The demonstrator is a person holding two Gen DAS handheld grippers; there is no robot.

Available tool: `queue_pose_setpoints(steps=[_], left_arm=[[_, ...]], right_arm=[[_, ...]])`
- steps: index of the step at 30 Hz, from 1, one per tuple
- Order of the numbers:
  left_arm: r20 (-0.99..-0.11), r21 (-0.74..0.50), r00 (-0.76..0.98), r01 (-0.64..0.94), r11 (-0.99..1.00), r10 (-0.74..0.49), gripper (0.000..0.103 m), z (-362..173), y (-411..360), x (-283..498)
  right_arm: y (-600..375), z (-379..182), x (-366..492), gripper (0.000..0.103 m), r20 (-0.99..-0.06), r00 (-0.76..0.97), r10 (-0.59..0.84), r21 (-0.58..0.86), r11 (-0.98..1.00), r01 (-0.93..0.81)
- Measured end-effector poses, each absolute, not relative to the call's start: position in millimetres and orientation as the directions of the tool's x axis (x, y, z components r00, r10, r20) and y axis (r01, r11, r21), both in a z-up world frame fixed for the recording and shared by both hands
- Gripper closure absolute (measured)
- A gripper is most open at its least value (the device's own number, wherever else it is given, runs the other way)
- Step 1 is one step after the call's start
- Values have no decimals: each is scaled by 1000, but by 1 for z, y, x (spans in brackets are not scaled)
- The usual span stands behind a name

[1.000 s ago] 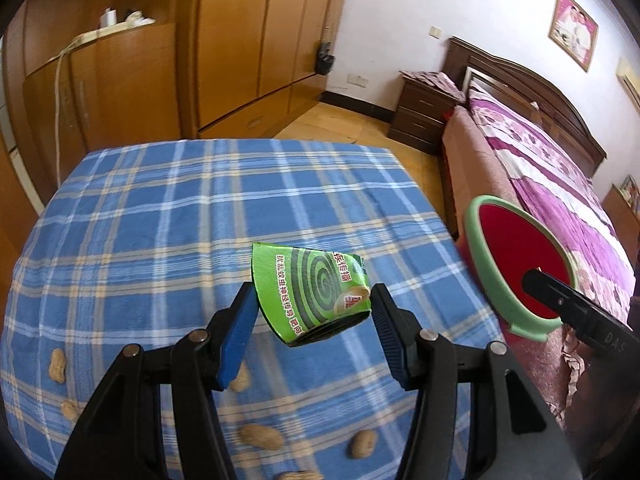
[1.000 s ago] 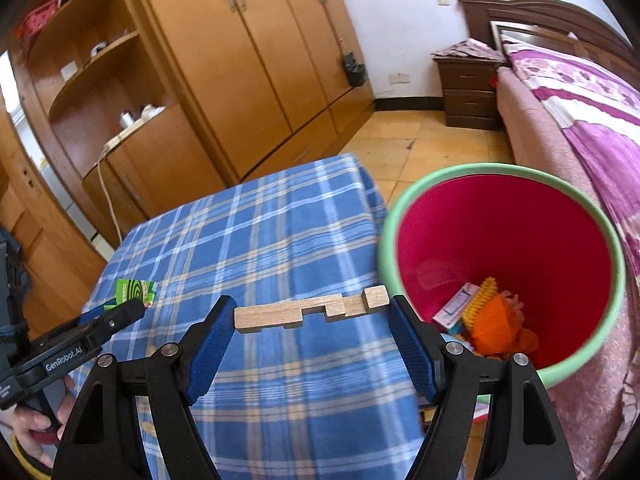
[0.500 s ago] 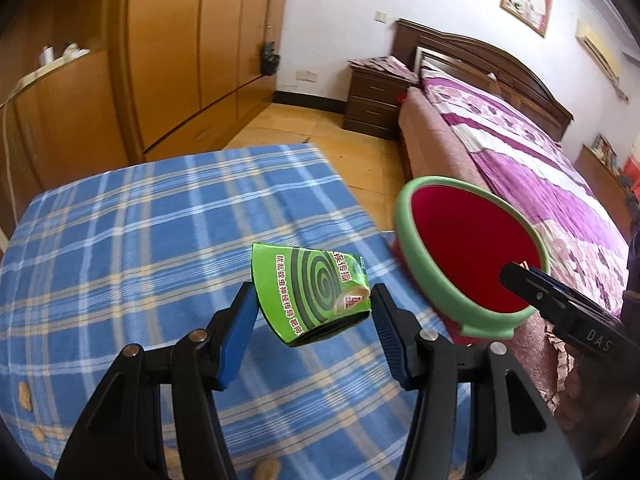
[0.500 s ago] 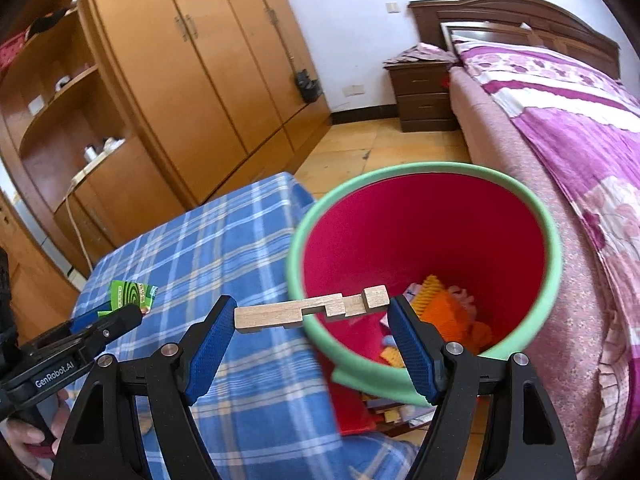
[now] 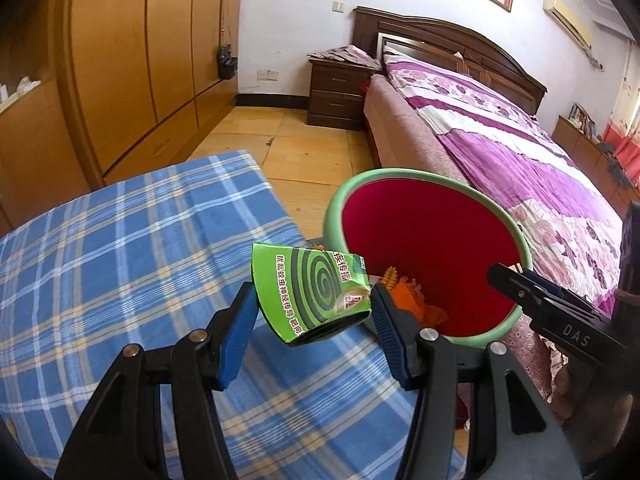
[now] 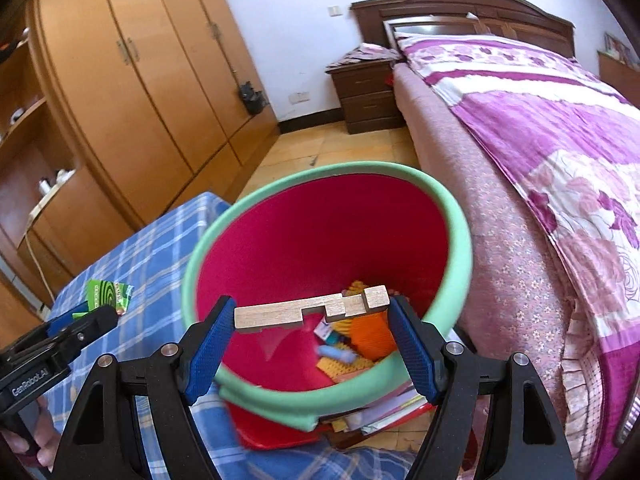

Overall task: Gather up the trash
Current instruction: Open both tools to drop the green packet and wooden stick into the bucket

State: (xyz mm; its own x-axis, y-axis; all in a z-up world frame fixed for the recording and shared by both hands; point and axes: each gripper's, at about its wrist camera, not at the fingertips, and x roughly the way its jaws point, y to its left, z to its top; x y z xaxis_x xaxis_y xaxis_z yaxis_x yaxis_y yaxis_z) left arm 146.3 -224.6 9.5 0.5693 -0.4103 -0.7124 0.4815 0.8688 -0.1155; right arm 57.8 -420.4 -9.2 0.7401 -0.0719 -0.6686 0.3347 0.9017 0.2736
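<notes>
Left wrist: blue plaid tablecloth (image 5: 120, 264) (bed (image 5: 500, 148) beyond).

The red bin (image 6: 320, 240) now lies directly beneath the right gripper (image 6: 312, 316) jaws and just right of the left gripper (image 5: 312, 308) jaws, no longer well beyond them.

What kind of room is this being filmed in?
A home bedroom, most likely: a made bed with a dark wooden headboard, a nightstand beside it, and a tall wooden wardrobe along the wall.

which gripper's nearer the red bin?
Right. The right gripper holds the wooden piece over the red bin; the left gripper, with the green packet, is beside the rim.
</notes>
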Motion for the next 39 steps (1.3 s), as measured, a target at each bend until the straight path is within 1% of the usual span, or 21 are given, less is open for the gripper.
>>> queue_pose_setpoints(steps=[6, 14, 23, 26, 28, 30, 33, 39], left_arm=[[-723, -114, 551, 501, 858, -418, 45, 3, -242, 150], [-726, -120, 529, 532, 838, -440, 45, -2, -259, 152], [-746, -122, 481, 581, 804, -461, 45, -10, -283, 154], [-753, -122, 471, 586, 801, -460, 42, -12, -287, 154], [-754, -107, 478, 587, 803, -450, 34, -13, -288, 153], [-747, -93, 493, 586, 805, -446, 34, -12, -287, 151], [-742, -89, 503, 581, 809, -443, 29, -9, -285, 150], [-730, -112, 512, 565, 818, -454, 29, 1, -269, 145]], right_arm=[[-429, -11, 58, 25, -651, 755, -77, 278, 901, 332], [-436, -7, 55, 21, -623, 777, -94, 281, 900, 334], [-447, -2, 45, 21, -618, 774, -139, 268, 888, 374], [-452, -3, 42, 21, -623, 768, -149, 271, 880, 391], [-454, -3, 40, 21, -625, 765, -155, 273, 875, 400], [-456, -3, 39, 21, -625, 765, -157, 275, 872, 404], [-455, -3, 37, 21, -625, 764, -158, 278, 870, 407], [-448, 2, 34, 21, -621, 769, -149, 285, 872, 398]])
